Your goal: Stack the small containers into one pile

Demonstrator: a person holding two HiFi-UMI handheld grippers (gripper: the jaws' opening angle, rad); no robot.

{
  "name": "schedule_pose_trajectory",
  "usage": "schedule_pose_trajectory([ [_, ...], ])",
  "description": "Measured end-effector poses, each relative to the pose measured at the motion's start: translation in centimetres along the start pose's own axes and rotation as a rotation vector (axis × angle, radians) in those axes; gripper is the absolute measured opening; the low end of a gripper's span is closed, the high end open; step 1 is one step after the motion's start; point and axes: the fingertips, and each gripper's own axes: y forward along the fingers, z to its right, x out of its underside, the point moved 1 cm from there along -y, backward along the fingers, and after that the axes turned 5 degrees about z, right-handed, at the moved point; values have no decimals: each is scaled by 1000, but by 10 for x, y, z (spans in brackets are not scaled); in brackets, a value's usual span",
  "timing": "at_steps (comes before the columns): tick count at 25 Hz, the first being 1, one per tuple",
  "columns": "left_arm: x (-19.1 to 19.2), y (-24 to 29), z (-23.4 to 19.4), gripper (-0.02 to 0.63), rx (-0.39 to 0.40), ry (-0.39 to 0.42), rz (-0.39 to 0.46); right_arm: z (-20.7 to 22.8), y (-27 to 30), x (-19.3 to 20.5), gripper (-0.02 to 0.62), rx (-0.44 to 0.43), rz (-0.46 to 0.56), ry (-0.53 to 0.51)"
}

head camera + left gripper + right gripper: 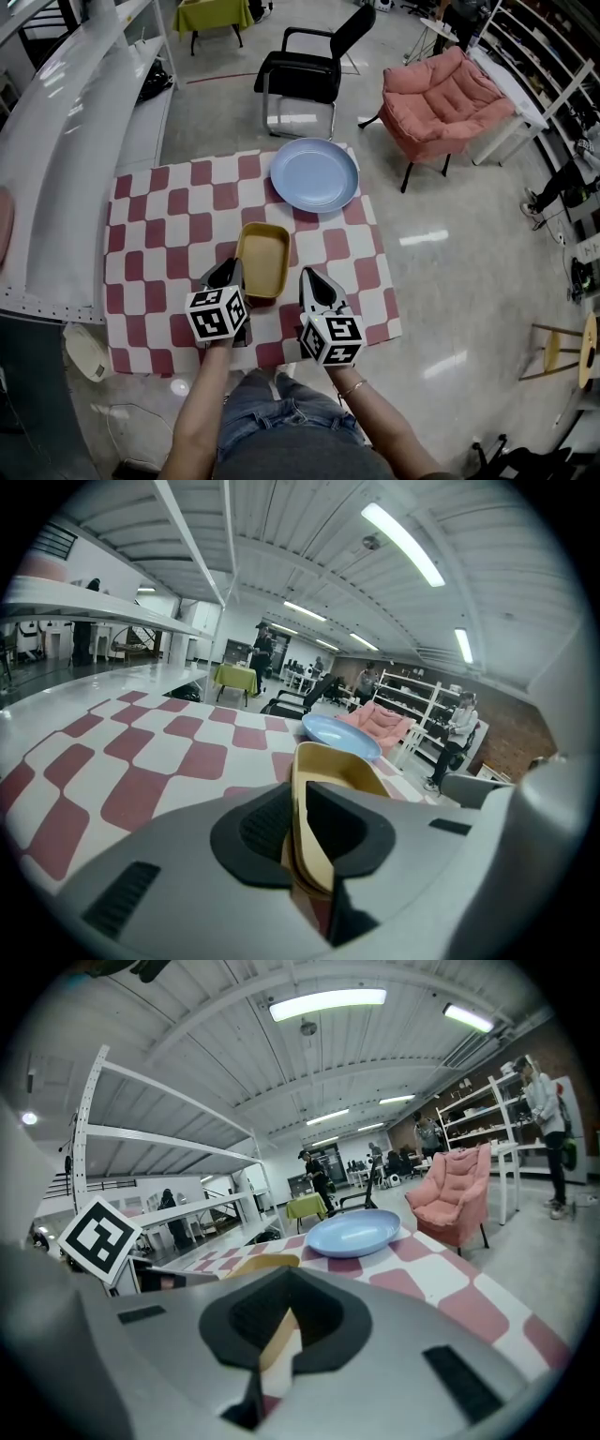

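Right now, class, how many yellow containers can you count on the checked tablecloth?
1: the yellow container lies just below the blue plate in the head view. Others may be nested inside it, hidden.

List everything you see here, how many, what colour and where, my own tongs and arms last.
tablecloth: one, red and white checks, centre
plate: one, light blue, far side of the cloth
container: one visible, yellow, mid-cloth
office chair: one, black, beyond the cloth
armchair: one, pink, right of the office chair
shelving: one, white, along the left
left tongs: one, grey, container's wall between its jaws
right tongs: one, grey, right of the container, tips together, empty
forearms: two, bare, bottom edge
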Motion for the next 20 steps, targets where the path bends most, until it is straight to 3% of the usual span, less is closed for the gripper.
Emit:
schedule_pose_trajectory([
  [7,-3,-12,-2,57,-2,18,22,-11,0,-1,11,-19,5,-12],
  [20,-21,-49,12,25,30,128,118,-31,-13,-13,9,-66,47,-47],
])
